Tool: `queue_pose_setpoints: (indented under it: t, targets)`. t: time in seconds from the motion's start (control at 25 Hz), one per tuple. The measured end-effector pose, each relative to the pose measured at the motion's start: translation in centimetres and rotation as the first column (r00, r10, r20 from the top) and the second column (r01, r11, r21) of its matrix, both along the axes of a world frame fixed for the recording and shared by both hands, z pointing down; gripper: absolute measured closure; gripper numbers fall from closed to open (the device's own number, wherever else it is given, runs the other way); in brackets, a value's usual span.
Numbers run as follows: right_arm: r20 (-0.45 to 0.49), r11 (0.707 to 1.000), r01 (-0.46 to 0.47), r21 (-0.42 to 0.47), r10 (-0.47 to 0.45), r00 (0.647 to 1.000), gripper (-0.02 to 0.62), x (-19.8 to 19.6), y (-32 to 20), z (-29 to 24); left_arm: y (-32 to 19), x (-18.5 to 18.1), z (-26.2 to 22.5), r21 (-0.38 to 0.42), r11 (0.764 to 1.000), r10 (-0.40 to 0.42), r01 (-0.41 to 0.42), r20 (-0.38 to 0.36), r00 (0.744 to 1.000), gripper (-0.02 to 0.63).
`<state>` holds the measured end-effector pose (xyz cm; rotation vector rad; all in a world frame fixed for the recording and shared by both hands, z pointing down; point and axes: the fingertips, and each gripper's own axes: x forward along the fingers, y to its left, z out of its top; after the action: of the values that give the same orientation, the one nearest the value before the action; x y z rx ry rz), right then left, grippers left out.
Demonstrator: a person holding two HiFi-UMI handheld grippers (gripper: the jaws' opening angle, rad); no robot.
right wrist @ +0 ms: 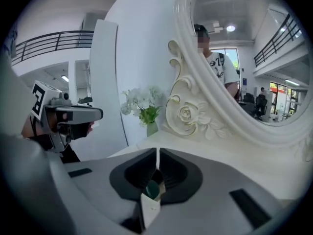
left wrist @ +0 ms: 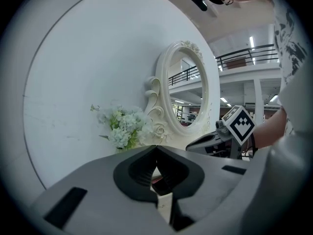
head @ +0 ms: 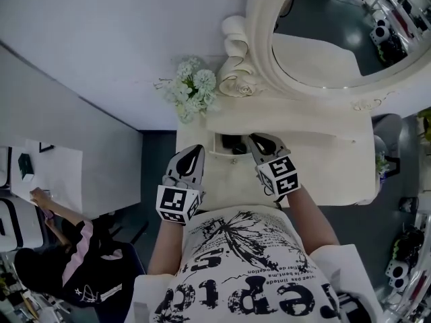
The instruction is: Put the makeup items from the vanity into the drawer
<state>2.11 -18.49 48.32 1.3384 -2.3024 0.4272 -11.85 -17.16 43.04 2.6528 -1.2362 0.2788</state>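
The left gripper (left wrist: 156, 151) has its jaws together, tips meeting, with nothing pinched between them. It is tilted a little downward and sits just left of the small open drawer (head: 217, 155) in the front of the vanity (head: 323, 150). The right gripper (right wrist: 157, 153) is also closed tip to tip. A small dark green thing (right wrist: 153, 189) shows through the gap beneath its tips, but whether the pads touch it cannot be told. In the head view this gripper slants down more steeply, with its tips over the right side of the drawer, where dark items (head: 234, 144) lie, too small to name. Both bare forearms reach forward from the person's chest, side by side and apart, with the marker cubes toward the body. Behind the drawer stand white flowers (head: 193, 87) and the oval mirror (head: 323, 39).
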Motion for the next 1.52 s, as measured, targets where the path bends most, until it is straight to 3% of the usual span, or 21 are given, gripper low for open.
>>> queue_pose_setpoints:
  t: [0.2, 0.48, 1.52]
  targets:
    - [0.064, 0.988, -0.081, 0.130, 0.073, 0.995, 0.577, 1.5, 0.6, -4.1, -0.3, 1.6, -1.3, 0.029, 0.998, 0.048, -0.048, 0.008, 0.999, 0.586]
    - [0.173, 0.959, -0.171, 0.227, 0.133, 0.976, 0.578, 3.6, 1.9, -8.0, -0.8, 3.0, -3.9, 0.090, 0.993, 0.081, -0.082, 0.005, 0.997, 0.586]
    - [0.187, 0.946, -0.189, 0.264, 0.142, 0.972, 0.578, 4.7, 2.2, -9.3, -1.1, 3.7, -4.8, 0.112, 0.992, 0.058, -0.060, 0.019, 0.998, 0.586]
